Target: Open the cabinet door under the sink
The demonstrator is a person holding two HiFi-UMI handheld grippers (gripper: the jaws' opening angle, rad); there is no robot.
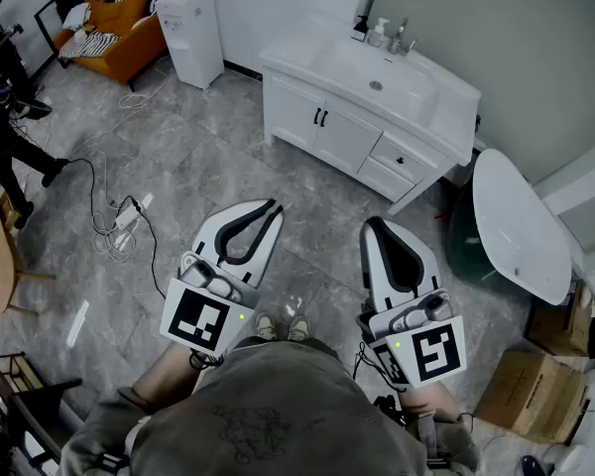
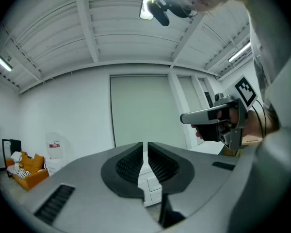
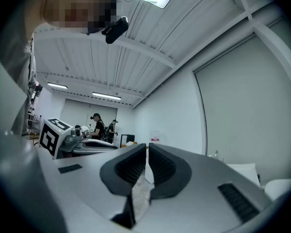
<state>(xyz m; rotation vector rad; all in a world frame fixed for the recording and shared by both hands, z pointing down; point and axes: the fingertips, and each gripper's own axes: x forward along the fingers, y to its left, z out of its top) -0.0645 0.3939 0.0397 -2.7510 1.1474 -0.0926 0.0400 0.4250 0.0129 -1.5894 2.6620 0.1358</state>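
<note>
Two claws, left claw (image 1: 274, 207) and right claw (image 1: 371, 226), both clenched, empty, one white cabinet (image 1: 389, 177) well ahead of them, two doors (image 1: 296, 110), one sink (image 1: 377, 83)

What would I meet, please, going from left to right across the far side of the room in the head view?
orange sofa → white water dispenser → sink cabinet → white bathtub

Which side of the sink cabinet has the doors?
The left side, where two tall doors meet at black handles; the right side has stacked drawers.
</note>
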